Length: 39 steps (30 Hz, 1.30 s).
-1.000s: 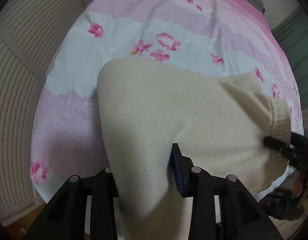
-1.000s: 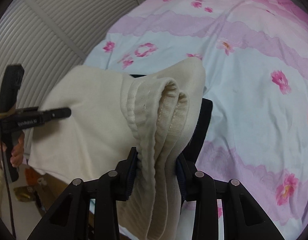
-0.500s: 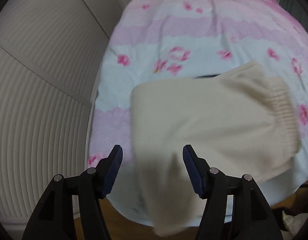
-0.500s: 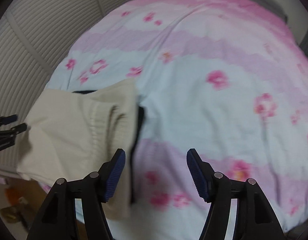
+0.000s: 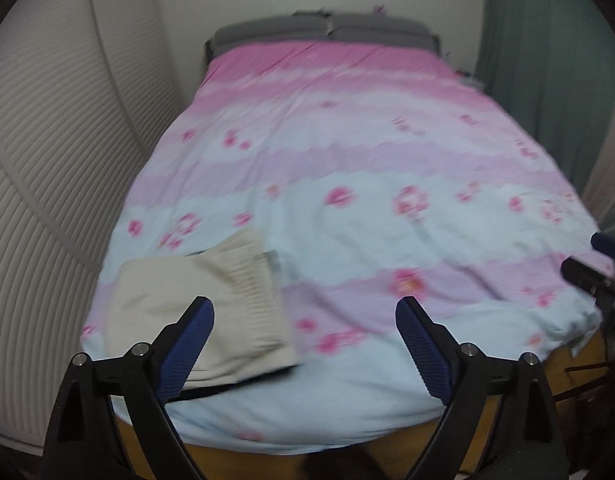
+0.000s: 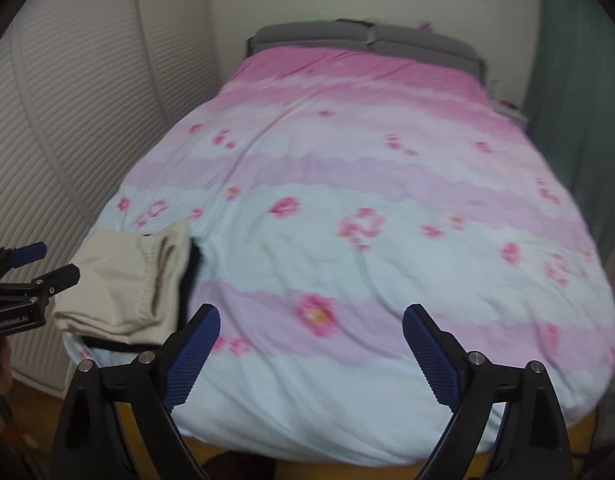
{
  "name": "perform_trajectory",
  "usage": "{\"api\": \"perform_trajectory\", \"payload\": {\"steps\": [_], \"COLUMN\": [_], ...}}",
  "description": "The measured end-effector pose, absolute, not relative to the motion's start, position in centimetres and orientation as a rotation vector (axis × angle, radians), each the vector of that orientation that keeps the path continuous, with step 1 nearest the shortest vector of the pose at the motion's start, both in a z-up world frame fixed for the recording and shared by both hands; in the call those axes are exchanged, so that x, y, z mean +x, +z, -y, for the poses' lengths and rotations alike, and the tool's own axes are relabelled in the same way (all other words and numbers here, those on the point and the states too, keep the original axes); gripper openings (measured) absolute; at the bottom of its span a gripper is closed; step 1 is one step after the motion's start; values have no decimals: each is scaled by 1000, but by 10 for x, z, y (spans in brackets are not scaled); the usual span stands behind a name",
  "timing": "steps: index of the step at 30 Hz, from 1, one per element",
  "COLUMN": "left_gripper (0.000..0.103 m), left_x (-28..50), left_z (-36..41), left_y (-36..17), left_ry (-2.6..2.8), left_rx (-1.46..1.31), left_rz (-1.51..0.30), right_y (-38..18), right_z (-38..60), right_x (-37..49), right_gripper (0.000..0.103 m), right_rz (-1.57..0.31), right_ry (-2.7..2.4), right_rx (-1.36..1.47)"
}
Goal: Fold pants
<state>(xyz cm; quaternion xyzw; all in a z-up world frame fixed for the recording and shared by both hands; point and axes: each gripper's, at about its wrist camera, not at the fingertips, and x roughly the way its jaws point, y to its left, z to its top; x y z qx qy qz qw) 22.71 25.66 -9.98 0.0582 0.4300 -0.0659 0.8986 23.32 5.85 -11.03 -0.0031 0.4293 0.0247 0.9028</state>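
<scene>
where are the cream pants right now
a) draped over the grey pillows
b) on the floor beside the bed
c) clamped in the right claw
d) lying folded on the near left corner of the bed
d: the cream pants lie folded on the bedspread near its left front corner, and no claw touches them.

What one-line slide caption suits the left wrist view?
Cream pants lie folded at the floral bed's near corner; the left gripper, jaws opening, holds nothing.
</scene>
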Motion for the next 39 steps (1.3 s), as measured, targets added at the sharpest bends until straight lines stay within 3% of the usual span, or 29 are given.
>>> {"api": "perform_trajectory", "payload": {"steps": [13, 23, 39], "left_gripper": [101, 103, 103], "left_x": [91, 23, -8], "left_z": [-92, -49, -46], "left_y": [-27, 20, 37], "left_ry": [-178, -188, -230], "left_rx": [126, 132, 125], "left_rz": [-730, -631, -592], "right_y": [-37, 0, 24], "right_z": [84, 142, 153], "right_x": [76, 1, -43], "right_gripper": [96, 96, 96], "right_rz": [-721, -677, -625], "right_ry": [-60, -76, -125], "right_rx": [-7, 50, 64]}}
